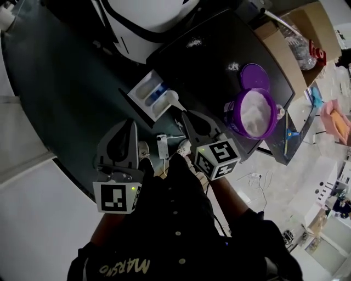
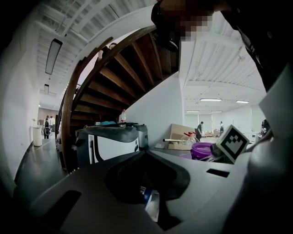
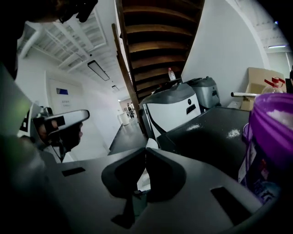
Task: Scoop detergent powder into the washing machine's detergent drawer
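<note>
The white detergent drawer (image 1: 141,91) stands pulled out from the dark washing machine (image 1: 219,49), with a blue compartment inside. A white scoop (image 1: 173,98) hovers at the drawer's right edge. My right gripper (image 1: 185,113) is shut on its handle; in the right gripper view the scoop (image 3: 151,143) shows just past the closed jaw tips (image 3: 146,149). An open purple tub of white powder (image 1: 255,112) stands on the machine to the right, also seen in the right gripper view (image 3: 272,123). My left gripper (image 1: 133,122) hangs shut and empty just below-left of the drawer.
Spilled powder patches (image 1: 234,66) lie on the machine top. A second white machine (image 1: 148,16) stands behind. A cardboard box (image 1: 285,52) is at the far right edge. A small white device (image 1: 162,146) and my shoes are on the floor below the drawer.
</note>
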The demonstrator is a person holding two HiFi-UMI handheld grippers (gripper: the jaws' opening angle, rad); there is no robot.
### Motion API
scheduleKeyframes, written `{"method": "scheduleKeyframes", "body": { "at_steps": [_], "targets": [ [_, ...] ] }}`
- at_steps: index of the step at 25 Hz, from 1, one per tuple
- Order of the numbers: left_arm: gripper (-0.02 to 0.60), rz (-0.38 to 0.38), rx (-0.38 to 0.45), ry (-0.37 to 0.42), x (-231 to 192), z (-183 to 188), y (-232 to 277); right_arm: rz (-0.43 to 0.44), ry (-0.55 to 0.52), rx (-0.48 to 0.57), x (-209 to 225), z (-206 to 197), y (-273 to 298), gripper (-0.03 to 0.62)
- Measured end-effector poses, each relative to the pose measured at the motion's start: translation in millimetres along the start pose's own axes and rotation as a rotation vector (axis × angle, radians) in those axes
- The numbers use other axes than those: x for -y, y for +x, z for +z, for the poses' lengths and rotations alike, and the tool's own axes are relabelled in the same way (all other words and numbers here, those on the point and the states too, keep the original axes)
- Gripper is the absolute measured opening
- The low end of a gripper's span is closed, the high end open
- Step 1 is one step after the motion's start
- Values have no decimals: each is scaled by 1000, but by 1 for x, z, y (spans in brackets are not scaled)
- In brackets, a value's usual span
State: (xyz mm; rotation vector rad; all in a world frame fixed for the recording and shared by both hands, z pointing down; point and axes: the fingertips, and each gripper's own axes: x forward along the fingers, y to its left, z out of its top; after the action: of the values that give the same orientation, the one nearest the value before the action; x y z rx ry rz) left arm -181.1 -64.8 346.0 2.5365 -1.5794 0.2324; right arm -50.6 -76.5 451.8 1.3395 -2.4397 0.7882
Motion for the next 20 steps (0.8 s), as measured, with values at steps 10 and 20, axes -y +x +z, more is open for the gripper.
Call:
{"method": "scheduleKeyframes", "body": {
  "at_steps": [10, 20],
  "targets": [
    [12, -156, 158, 67, 56, 64, 31, -39, -25, 237, 10, 96, -93, 29],
    [12, -411, 210, 113, 148, 89, 70, -347, -5, 368, 90, 102, -204, 29]
  ]
}}
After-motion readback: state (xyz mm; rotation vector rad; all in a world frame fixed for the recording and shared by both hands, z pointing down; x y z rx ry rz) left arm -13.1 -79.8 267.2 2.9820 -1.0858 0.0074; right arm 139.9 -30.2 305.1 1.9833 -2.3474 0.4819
